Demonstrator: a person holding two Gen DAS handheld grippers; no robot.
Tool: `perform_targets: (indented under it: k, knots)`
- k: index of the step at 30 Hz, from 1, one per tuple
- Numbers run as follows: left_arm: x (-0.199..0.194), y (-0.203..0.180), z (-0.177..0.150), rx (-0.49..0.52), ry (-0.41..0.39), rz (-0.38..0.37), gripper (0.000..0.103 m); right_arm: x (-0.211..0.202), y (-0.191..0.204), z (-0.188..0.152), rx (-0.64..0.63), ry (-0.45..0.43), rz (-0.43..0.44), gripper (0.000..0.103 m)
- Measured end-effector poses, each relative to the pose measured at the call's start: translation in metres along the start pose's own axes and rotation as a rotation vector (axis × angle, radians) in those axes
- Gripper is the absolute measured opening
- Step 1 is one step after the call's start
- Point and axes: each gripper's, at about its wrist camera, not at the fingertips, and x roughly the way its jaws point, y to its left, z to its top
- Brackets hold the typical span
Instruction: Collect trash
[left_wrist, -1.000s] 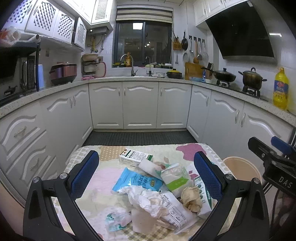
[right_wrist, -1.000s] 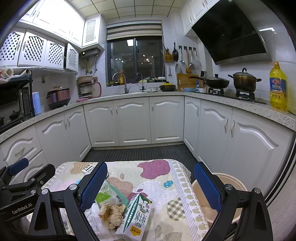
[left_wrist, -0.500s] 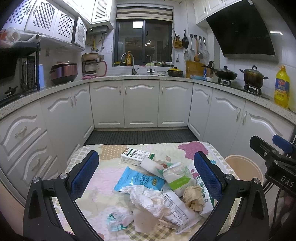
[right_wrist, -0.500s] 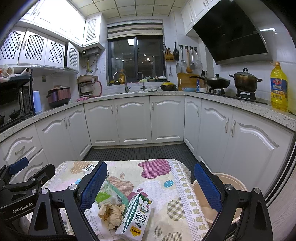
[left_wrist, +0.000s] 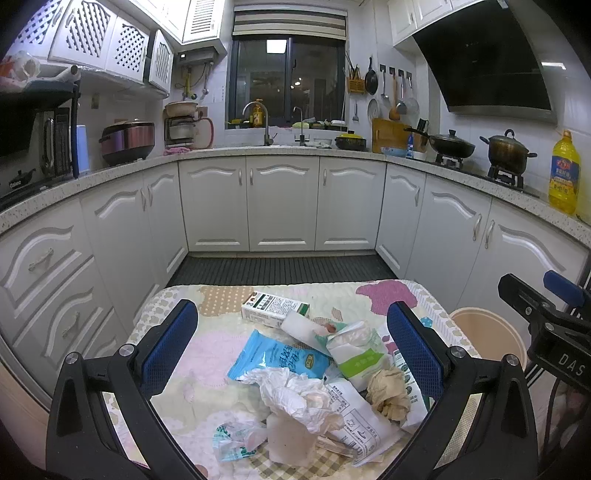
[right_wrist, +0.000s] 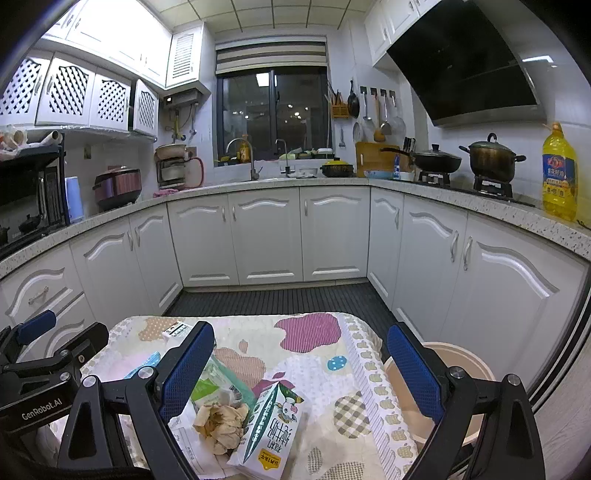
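The trash lies heaped on a small table (left_wrist: 221, 354) covered with a patchwork cloth, at the centre of the left wrist view. A crumpled white tissue (left_wrist: 291, 391) sits in the middle of the heap, partly over a white printed wrapper (left_wrist: 354, 424). At 11 o'clock from the tissue lies a blue snack bag (left_wrist: 277, 360), flat on the cloth. At 12 o'clock, farther back, a small white carton (left_wrist: 273, 307) lies on its side. At 2 o'clock from the tissue is a white-and-green pouch (left_wrist: 356, 354), and at 3 o'clock a crumpled brown paper ball (left_wrist: 388, 391) rests against a green-and-white milk carton (right_wrist: 271, 428), which lies tilted at the heap's right edge. At 7 o'clock from the tissue a small clear wrapper (left_wrist: 236, 437) with green print lies apart.

The left gripper (left_wrist: 291, 350) hangs above the heap with its blue-padded jaws spread wide, nothing between them. The right gripper (right_wrist: 301, 369) is likewise released, jaws wide apart, hovering over the table's right half; its left pad is above the pouch, its right pad above the bin.

A beige round bin (right_wrist: 461, 391) stands on the floor just beside the table, at 3 o'clock. Behind everything run white kitchen cabinets (left_wrist: 282, 203); a yellow oil bottle (left_wrist: 563, 173) stands on the counter at 2 o'clock.
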Motion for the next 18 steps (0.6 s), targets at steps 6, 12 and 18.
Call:
perform_targets:
  k: [6, 12, 18]
  knots:
    - [0.004, 0.006, -0.008, -0.007, 0.015, 0.003, 0.102, 0.003, -0.001, 0.000, -0.004, 0.011, 0.000, 0.094]
    - [0.011, 0.024, -0.004, -0.026, 0.050, -0.001, 0.102, 0.005, -0.002, -0.002, -0.012, 0.021, -0.002, 0.094]
    - [0.019, 0.052, -0.008, -0.056, 0.122, 0.002, 0.102, 0.012, -0.006, -0.007, -0.021, 0.062, 0.015, 0.094]
